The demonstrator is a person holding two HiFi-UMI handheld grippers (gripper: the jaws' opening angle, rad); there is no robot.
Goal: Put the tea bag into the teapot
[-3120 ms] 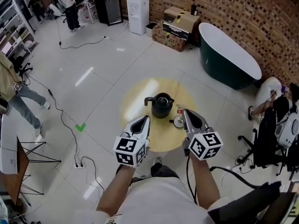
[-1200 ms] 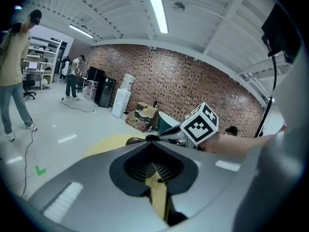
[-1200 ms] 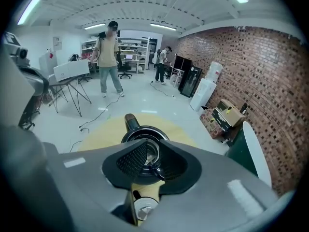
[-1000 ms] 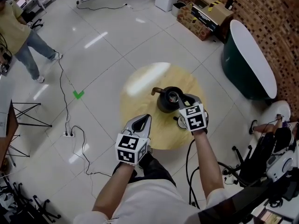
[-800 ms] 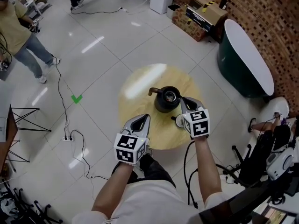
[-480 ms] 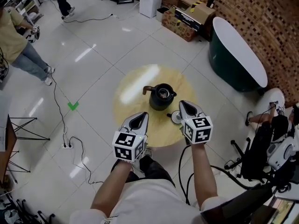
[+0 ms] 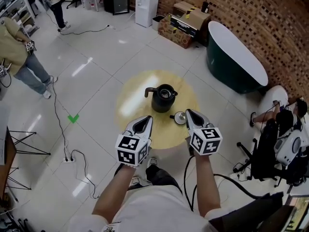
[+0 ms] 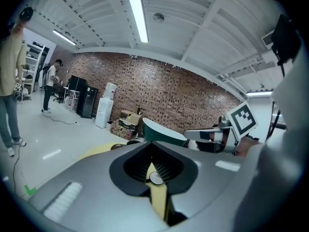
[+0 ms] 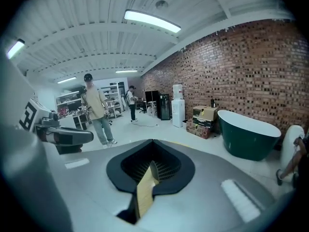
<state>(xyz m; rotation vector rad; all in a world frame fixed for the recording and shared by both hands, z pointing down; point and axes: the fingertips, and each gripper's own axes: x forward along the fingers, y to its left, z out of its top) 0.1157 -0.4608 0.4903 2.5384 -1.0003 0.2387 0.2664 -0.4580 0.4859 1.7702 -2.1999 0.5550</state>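
A black teapot (image 7: 162, 98) stands open-mouthed at the middle of a round wooden table (image 7: 135, 98). A pale patch shows inside it; I cannot tell whether that is the tea bag. No tea bag lies on the table. The teapot's lid (image 7: 179, 117) rests on the wood to the pot's near right. My right gripper (image 7: 189, 112) hangs shut and empty just right of the lid, over the table's near edge. My left gripper (image 7: 146, 120) is shut and empty at the near edge, below the teapot. In the left gripper view the right gripper (image 8: 212, 135) shows alongside.
A dark green bathtub (image 7: 236, 62) stands at the far right by the brick wall, with cardboard boxes (image 7: 186, 25) and a white water dispenser (image 7: 146, 4) behind. People (image 7: 21, 57) stand at the far left. A cable and power strip (image 7: 72, 157) lie on the floor; a loaded chair (image 7: 282, 146) is at right.
My right gripper has drawn back from over the teapot's mouth to the near right, beside the lid. The left gripper has stayed where it was.
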